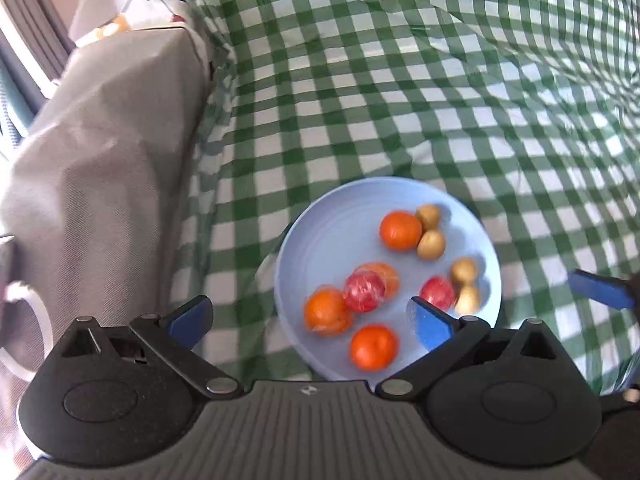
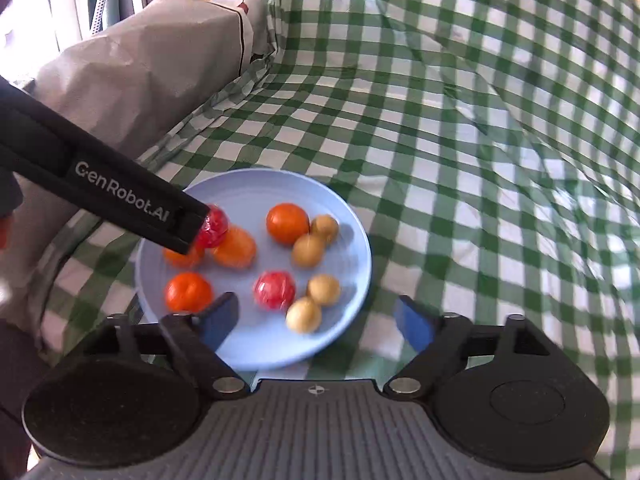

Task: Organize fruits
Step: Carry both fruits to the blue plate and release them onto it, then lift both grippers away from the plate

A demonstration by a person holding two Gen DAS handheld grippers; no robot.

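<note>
A light blue plate [image 1: 320,248] [image 2: 352,240] lies on the green checked cloth. It holds several oranges [image 1: 400,230] [image 2: 287,223], two red wrapped fruits [image 1: 364,291] [image 2: 274,289] and several small tan fruits [image 1: 431,245] [image 2: 308,250]. My left gripper [image 1: 310,320] is open above the plate's near left side, empty. In the right wrist view its black body [image 2: 120,196] reaches over the plate's left, in front of one red fruit [image 2: 214,226]. My right gripper [image 2: 316,322] is open and empty over the plate's near edge.
A grey covered cushion or box [image 1: 108,160] [image 2: 140,56] stands to the left of the plate. The checked cloth [image 1: 440,80] rises in folds behind and to the right. A white cup handle [image 1: 28,320] shows at the far left.
</note>
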